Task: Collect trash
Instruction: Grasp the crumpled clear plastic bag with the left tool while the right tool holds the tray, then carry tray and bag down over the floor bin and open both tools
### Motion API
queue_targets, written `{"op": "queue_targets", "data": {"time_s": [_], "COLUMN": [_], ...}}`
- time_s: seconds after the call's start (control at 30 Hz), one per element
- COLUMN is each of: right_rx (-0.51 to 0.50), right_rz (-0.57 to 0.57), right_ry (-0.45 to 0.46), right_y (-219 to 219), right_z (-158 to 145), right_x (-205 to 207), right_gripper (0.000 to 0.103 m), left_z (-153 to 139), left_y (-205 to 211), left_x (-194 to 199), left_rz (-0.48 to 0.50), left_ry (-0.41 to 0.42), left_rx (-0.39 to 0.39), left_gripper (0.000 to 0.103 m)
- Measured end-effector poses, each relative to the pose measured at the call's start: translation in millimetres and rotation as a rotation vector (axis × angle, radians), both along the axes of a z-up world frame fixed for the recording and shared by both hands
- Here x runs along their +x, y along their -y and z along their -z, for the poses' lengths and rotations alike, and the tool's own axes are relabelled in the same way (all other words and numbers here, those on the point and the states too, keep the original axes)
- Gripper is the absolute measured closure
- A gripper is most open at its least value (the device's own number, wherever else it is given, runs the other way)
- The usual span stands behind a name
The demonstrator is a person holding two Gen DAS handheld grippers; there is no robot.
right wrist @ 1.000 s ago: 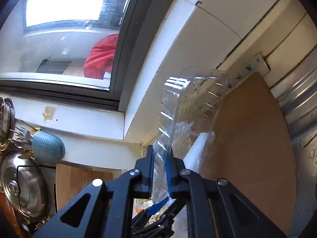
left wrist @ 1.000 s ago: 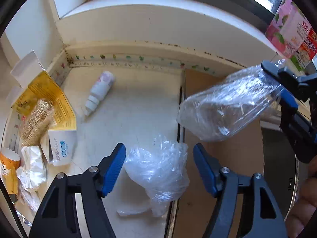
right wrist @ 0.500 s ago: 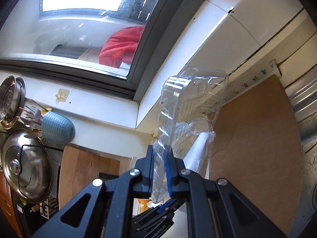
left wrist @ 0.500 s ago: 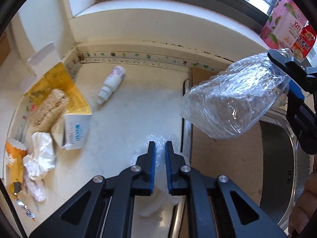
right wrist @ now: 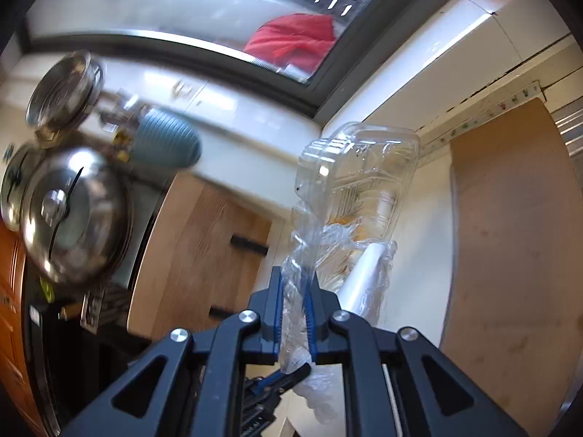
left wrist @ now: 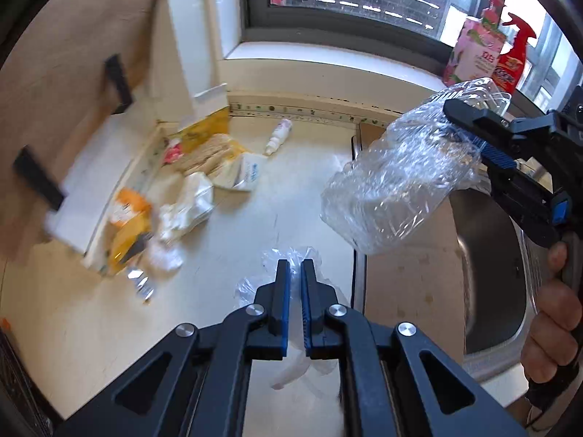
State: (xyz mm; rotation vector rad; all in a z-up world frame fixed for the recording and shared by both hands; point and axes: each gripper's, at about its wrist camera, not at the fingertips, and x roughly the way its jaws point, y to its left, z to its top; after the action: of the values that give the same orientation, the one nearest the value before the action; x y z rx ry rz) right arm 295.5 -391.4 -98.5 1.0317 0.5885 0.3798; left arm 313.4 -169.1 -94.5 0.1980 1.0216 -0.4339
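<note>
Nearby, wrapper pile (left wrist: 189,196), small white bottle (left wrist: 278,140), spray bottles (left wrist: 488,54) on windowsill (left wrist: 328,62)

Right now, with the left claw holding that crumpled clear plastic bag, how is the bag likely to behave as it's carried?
The clear plastic bag is probably floppy: it bunches around the left claw and a tail dangles below. It looks thin and see-through, so likely very light. The film could slip, since only a pinched fold sits between the closed pads.
</note>
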Motion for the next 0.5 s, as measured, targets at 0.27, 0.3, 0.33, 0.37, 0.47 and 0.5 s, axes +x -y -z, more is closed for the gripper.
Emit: {"op": "queue_targets", "data": {"time_s": [0.27, 0.3, 0.33, 0.37, 0.47, 0.5], "right_rx": [-0.143, -0.160, -0.181, -0.202, -0.262, -0.278], "right_rz": [-0.088, -0.098, -0.109, -0.119, -0.158, -0.169], "right_ry": [0.036, 0.039, 0.039, 0.038, 0.025, 0.017], "right_y": [-111, -124, -138, -152, -193, -206], "right_z": [-29, -29, -28, -28, -18, -14], "right_x": [-102, -113, -125, -136, -170, -178], "right_gripper": [0.093, 0.093, 0.093, 0.093, 0.093, 0.093], "left_z": [-33, -33, -32, -30, -17, -13], "left_y": [-105, -120, -135, -144, -180, -191], "left_x": [-105, -120, -135, -143, -177, -187], "left_rz": [0.006, 0.004, 0.004, 0.003, -0.003, -0.006], "left_ry": [0.029, 0.025, 0.018, 0.015, -0.008, -0.020], "left_rx": [-0.052, -0.060, -0.069, -0.071, -0.078, -0.082], "left_gripper": [0.100, 0.100, 0.100, 0.100, 0.099, 0.099]}}
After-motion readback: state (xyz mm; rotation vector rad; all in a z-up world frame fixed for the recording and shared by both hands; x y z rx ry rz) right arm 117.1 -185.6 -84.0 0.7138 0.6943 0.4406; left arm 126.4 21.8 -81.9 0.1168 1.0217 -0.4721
